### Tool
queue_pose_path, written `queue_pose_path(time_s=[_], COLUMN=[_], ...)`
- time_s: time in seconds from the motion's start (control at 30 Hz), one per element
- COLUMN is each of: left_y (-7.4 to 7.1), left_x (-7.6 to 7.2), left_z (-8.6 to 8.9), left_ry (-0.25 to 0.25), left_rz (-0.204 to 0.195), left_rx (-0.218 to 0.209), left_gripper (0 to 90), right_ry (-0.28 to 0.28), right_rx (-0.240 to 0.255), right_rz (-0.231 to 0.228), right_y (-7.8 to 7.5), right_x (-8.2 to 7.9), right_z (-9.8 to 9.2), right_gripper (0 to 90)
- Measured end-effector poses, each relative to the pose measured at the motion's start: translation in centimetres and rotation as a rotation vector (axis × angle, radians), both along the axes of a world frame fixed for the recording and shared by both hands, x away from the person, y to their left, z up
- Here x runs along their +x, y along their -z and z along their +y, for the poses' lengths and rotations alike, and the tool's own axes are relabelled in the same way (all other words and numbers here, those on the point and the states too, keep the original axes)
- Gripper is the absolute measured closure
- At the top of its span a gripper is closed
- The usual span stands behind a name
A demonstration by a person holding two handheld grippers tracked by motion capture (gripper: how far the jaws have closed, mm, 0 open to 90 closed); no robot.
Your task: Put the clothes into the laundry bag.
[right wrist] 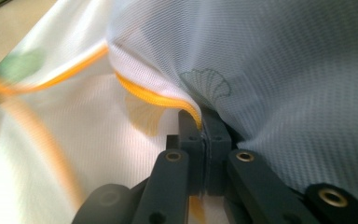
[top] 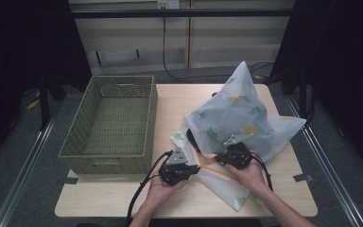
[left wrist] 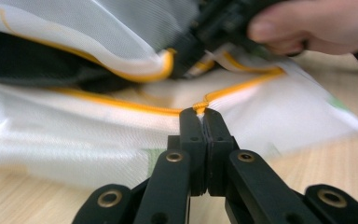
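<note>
A white mesh laundry bag [top: 238, 113] printed with green and yellow leaves and edged with an orange zipper line sits on the right half of the light wooden table [top: 123, 191]. Its upper part stands up in a peak toward the far edge, while its lower panels spread flat toward the person. A dark item shows inside the bag's opening, near the left tongs; what it is cannot be told.

The left tongs [top: 192, 166] rest low on the table at the near left corner of the bag, held in the person's left hand [top: 163, 189]. In the left gripper view, the left tongs [left wrist: 200, 112] are pressed together on the orange zipper edge [left wrist: 135, 106] of the bag, pinching it right at the tips, with the bag's lower panel lying on the table beneath.

The right tongs [top: 217, 160] sit just beside the left ones, held in the right hand [top: 250, 176], which lies on the bag's near panel. In the right gripper view, the right tongs [right wrist: 201, 122] are also pressed together, pinching the bag's upper mesh layer where the orange edge [right wrist: 154, 98] curves down into the tips; a green leaf print [right wrist: 205, 81] lies just above the grip.

An olive woven basket [top: 73, 142] stands on the left half of the table, apart from the bag, with nothing visible inside.
</note>
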State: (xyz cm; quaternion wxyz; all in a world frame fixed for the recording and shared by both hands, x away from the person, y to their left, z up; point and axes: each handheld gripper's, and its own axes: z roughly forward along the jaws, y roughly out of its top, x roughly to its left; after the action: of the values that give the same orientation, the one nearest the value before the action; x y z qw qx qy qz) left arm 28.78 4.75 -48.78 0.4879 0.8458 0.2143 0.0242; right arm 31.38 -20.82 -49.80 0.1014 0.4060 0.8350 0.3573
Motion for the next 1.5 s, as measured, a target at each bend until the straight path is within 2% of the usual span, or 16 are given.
queue_pose_path(time_s=[0.03,0.1,0.13,0.17,0.3,0.43,0.53,0.57,0.67,0.7,0.77,0.87,0.93,1.07,1.27,1.5], left_y=[0.0,0.2,0.4,0.6,1.5,2.1,2.1,1.8,1.9,1.7,1.7,1.5,1.2,0.0,-0.7,-0.4], left_x=[0.0,0.0,0.2,0.4,1.5,2.7,3.6,3.8,4.5,4.5,4.3,3.4,3.0,1.6,-0.9,-2.6], left_z=[-0.1,-0.7,-0.9,-1.0,-1.3,-2.8,-3.9,-3.9,-3.8,-3.7,-3.7,-3.9,-3.5,-3.6,-5.1,-8.0], left_ry=[-0.007,-0.022,-0.029,-0.041,-0.043,-0.024,-0.034,-0.037,-0.047,-0.065,-0.046,-0.035,-0.008,0.063,0.118,0.177], left_rz=[0.002,-0.079,-0.082,-0.069,-0.042,-0.027,-0.044,-0.045,-0.059,-0.041,-0.074,-0.108,-0.098,-0.099,-0.125,-0.099], left_rx=[-0.004,0.085,0.109,0.112,0.168,0.22,0.246,0.262,0.217,0.227,0.244,0.264,0.193,0.13,0.127,0.11], left_gripper=[88.9,86.2,76.7,60.1,23.4,10.0,14.8,22.7,52.5,62.7,86.3,88.9,89.1,89.3,89.5,89.4], right_ry=[0.016,0.03,0.03,0.012,0.002,0.005,0.0,0.002,0.0,0.0,-0.01,0.002,-0.003,0.028,0.017,0.049], right_rx=[0.011,0.029,0.025,0.024,0.007,0.026,0.027,0.037,0.037,0.036,0.033,0.025,0.017,0.008,-0.018,-0.051], right_rz=[0.009,0.018,0.021,0.025,0.019,0.027,0.022,0.022,0.023,0.022,0.02,0.023,0.011,-0.005,-0.026,-0.063], right_y=[0.0,0.1,0.0,0.1,0.0,0.0,-0.1,-0.2,-0.2,-0.2,0.0,0.3,0.3,0.3,0.3,0.3], right_x=[0.4,0.5,0.4,0.2,-0.1,0.0,0.0,0.0,0.0,0.0,0.1,0.5,0.7,1.6,2.6,4.1], right_z=[-0.5,-1.0,-1.0,-0.9,-0.4,-0.4,-0.4,-0.4,-0.4,-0.3,-0.3,-0.3,-0.7,-1.7,-1.8,-1.5], right_gripper=[89.1,89.1,89.1,89.1,89.1,89.1,89.0,89.0,89.0,89.0,89.0,89.0,89.0,89.1,89.2,89.2])
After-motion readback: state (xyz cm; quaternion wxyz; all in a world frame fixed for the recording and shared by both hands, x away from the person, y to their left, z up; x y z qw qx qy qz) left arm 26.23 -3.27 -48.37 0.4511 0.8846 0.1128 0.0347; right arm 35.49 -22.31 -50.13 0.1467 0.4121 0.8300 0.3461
